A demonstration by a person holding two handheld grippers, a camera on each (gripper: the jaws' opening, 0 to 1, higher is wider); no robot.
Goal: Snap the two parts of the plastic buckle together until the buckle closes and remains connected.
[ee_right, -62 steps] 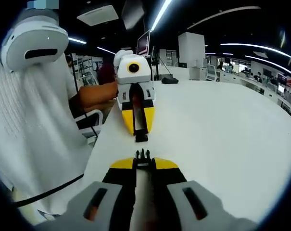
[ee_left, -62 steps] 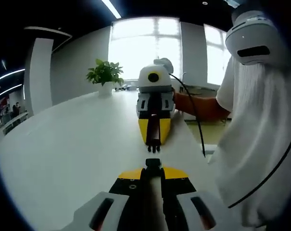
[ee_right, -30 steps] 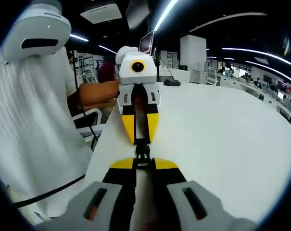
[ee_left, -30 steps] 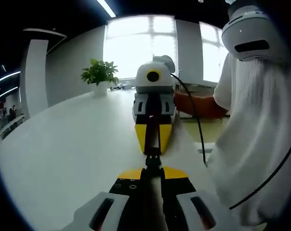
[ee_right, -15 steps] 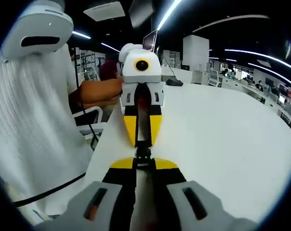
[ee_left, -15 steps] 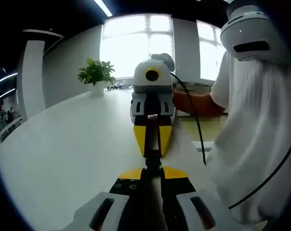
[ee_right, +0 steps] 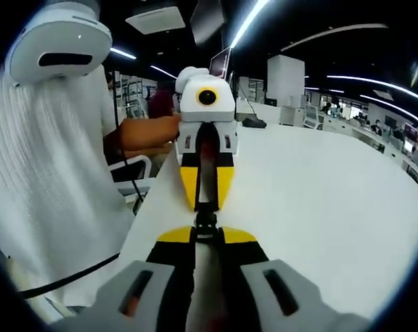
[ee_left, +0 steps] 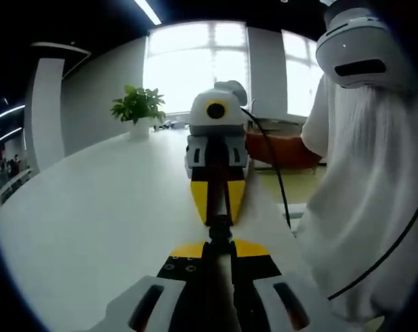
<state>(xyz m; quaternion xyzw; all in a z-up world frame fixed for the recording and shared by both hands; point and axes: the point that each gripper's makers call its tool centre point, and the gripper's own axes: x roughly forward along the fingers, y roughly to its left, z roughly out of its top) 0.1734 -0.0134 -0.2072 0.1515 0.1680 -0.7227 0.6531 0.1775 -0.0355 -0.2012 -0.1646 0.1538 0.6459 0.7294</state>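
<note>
I have both tools facing each other, tip to tip, above the near edge of the white table (ee_left: 91, 214). In the left gripper view, my left gripper (ee_left: 220, 243) has its jaws closed tight on one black buckle part, and the right gripper (ee_left: 216, 211) meets it from the far side. The black buckle (ee_left: 220, 232) sits between the two tips, its halves touching; I cannot tell whether they are latched. In the right gripper view, my right gripper (ee_right: 206, 234) is likewise clamped on the buckle (ee_right: 206, 220), with the left gripper (ee_right: 206, 197) opposite. A potted plant (ee_left: 137, 111) stands far left on the table.
</note>
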